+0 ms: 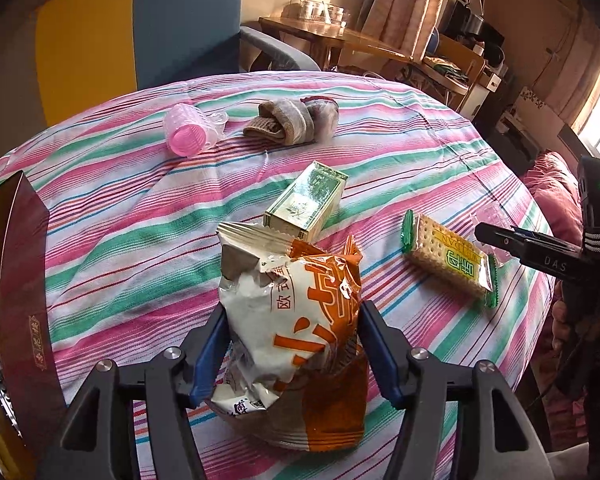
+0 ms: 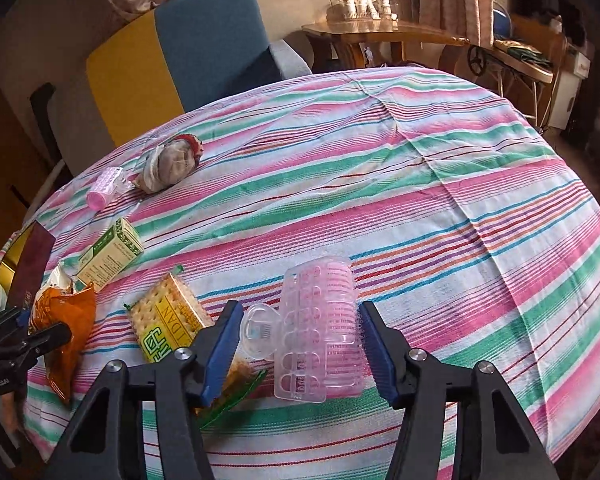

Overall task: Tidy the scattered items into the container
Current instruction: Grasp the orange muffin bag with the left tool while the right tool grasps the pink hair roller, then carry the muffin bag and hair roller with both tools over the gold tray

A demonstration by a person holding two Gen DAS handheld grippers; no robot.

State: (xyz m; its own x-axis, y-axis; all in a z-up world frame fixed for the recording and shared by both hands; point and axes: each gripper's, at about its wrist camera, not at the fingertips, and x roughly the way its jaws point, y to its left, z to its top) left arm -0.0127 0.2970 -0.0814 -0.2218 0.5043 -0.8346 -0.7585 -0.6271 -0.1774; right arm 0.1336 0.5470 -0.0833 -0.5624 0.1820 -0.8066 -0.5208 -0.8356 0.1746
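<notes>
L gripper point(image 1: 292, 344) pinches the snack bag point(image 1: 296, 320) at its middle. Bag is light, crinkly, soft, so squeeze gently. R gripper point(image 2: 300, 344) is spread wide around a pink roller point(image 2: 324, 328), not squeezing yet. Past the bag: green box point(image 1: 306, 204), cracker pack point(image 1: 448, 258) beside it. Box-like container point(image 1: 16, 280) left of bag.

Beyond your striped tablecloth point(image 2: 380, 184) stands a blue-and-yellow chair point(image 1: 140, 28) at the far left — further right, a wooden side table point(image 2: 384, 34) carries a clear tray of cups point(image 2: 362, 8), with curtains point(image 1: 412, 4) hanging behind it.
</notes>
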